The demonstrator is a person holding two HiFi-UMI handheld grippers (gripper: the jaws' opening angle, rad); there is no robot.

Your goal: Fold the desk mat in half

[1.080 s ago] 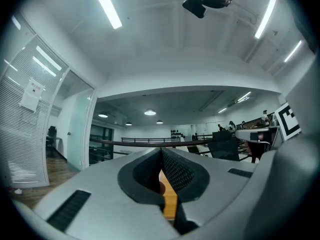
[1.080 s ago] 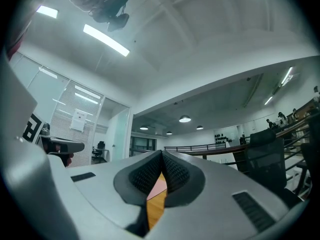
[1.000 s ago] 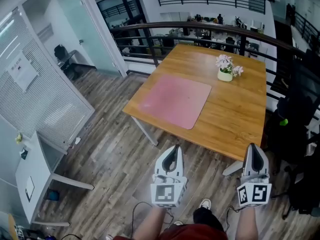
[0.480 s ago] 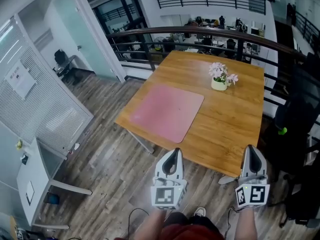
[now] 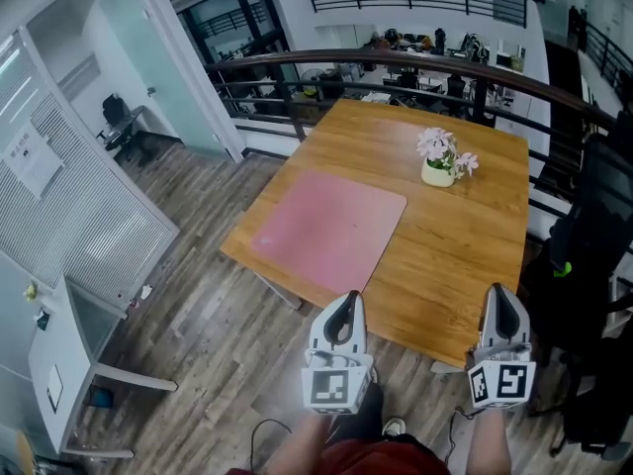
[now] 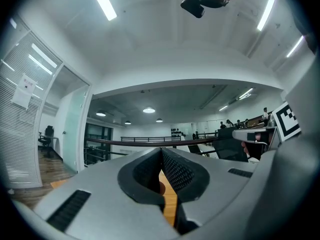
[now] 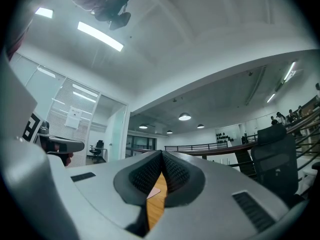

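Left gripper (image 5: 346, 301), right gripper (image 5: 497, 296) closed, empty, short of wooden tabletop (image 5: 465, 255): nothing in reach. Pink rectangular desk mat (image 5: 329, 228) lies unfolded.

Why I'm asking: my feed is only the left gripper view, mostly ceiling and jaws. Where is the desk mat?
Observer: In the head view the pink mat lies flat and unfolded on the wooden table, toward its left side.
Operator: Anything else on the table?
Observer: A pot of flowers, beyond the mat's far right corner and apart from it.
Operator: Is the other gripper holding anything?
Observer: No. The right hand-held gripper is shut with nothing between its jaws, well short of the mat.
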